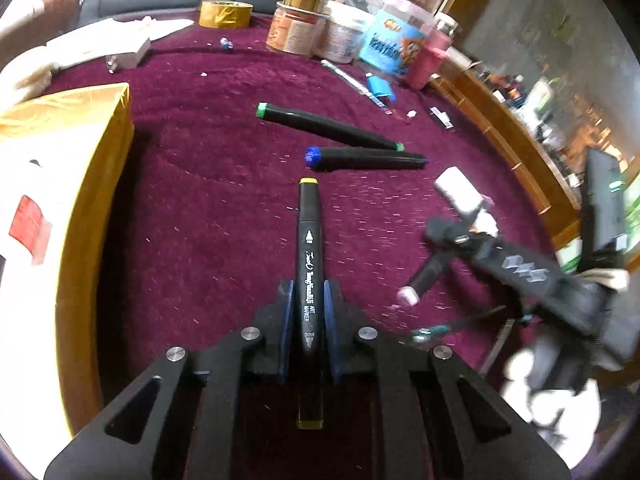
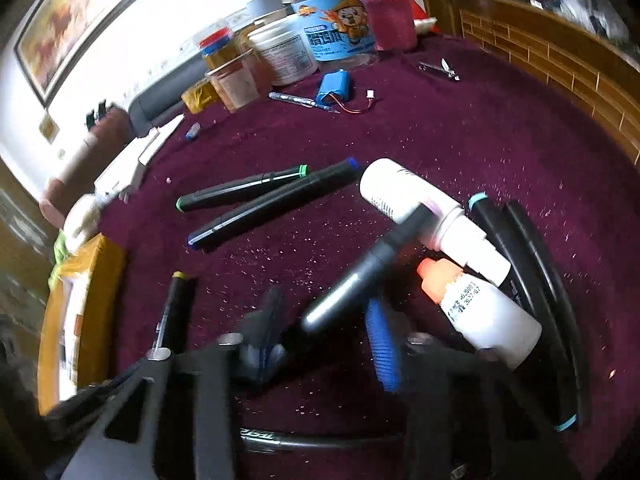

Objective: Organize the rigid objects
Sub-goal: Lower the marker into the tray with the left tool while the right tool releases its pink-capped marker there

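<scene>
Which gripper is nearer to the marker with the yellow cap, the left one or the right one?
Left. The left gripper has its fingers closed on the yellow-capped marker. The right gripper is apart from it, off to the side, with a different marker between its fingers.

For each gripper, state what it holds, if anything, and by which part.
Left gripper: black yellow-capped art marker, clamped on its lower barrel. Right gripper: black pink-capped marker, gripped near one end.

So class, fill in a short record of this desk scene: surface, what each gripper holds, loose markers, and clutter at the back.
surface: maroon cloth
left gripper: shut on yellow-capped marker
right gripper: around a pink-capped marker, grip unclear
loose markers: green-capped marker, blue-capped marker
back: jars, gold tape roll
</scene>
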A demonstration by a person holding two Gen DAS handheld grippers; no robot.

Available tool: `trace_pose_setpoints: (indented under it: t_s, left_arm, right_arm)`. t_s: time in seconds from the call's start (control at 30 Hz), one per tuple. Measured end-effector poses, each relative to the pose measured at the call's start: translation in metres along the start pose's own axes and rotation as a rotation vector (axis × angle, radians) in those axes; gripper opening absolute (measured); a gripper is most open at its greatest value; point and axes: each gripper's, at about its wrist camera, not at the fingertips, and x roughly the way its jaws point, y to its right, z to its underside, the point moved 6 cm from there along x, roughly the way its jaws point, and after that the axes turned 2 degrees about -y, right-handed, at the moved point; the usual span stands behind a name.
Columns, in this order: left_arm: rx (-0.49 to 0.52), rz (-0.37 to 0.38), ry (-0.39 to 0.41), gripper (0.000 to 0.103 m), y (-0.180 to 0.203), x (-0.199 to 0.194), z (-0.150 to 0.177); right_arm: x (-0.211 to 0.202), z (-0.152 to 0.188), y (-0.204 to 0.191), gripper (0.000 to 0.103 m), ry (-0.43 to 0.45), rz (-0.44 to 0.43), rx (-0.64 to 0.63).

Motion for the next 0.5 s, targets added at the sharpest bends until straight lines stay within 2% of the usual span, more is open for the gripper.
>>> trace_pose_setpoints:
  t_s: [0.1,0.2,0.5]
  left_arm:
    - [0.0,0.039,0.037,0.012,0.002,-0.016,0.001]
    - [-0.022,0.089,0.073,0.012,0.001,-0.034,0.001]
    - [-0.129,0.187,0.183,0.012,-0.03,-0.089,0.004]
  right_arm:
    - [0.0,0.004,0.001,0.014,-0.011,-0.052,0.008]
    - [-0.006,0.012,0.005,0.014,-0.031,-0.175,0.067]
    - [-0.038,0.023,-0.023,0.014,-0.028,-0.353,0.049]
